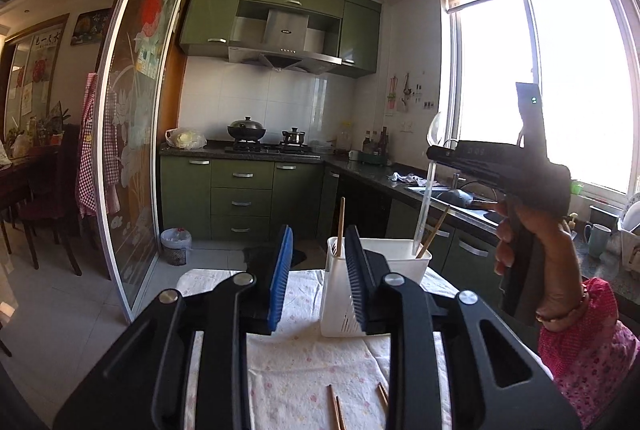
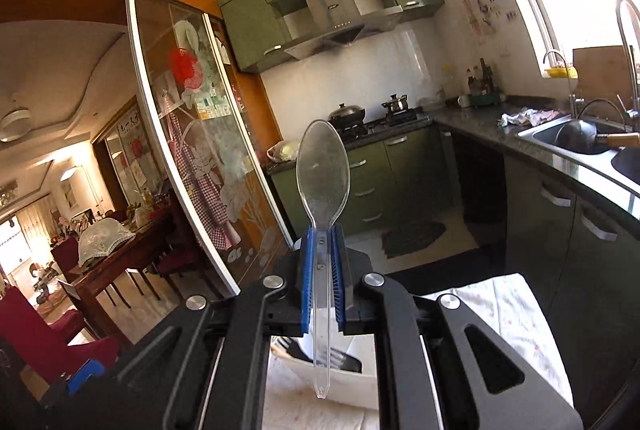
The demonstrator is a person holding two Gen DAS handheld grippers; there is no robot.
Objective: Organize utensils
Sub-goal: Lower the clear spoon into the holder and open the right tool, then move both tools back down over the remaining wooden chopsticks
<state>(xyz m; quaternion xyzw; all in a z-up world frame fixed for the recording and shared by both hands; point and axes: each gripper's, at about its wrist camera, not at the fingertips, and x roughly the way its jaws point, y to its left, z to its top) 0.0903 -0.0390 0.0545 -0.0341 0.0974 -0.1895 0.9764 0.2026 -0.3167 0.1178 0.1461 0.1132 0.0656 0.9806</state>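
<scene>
- Our right gripper (image 2: pixel 322 272) is clamped on the stem of a clear plastic spoon (image 2: pixel 323 166), bowl upward and handle tip hanging down past the pads toward the white rectangular plastic utensil holder (image 1: pixel 378 262).
- Our left gripper (image 1: pixel 318 270) has its jaws partly apart with nothing between them; the blue-padded finger (image 1: pixel 280 278) and the black one stand on either side of bare cloth, and the holder's near left corner sits just behind the black finger.
- The holder stands toward the far edge of the table covered by a white floral cloth (image 1: pixel 296 362). Two wooden chopsticks (image 1: pixel 340 232) already stand in it, one at the left end and one leaning at the right; more loose chopsticks (image 1: pixel 336 410) lie at the near edge of the table.
- The step in hand, as we judge it, is dropping the spoon into the holder. To do it well we should keep the spoon near upright, bring the handle tip over an open part of the holder, lower until the tip is inside the rim, and only then release.
- The left gripper could steady the light holder against tipping.
</scene>
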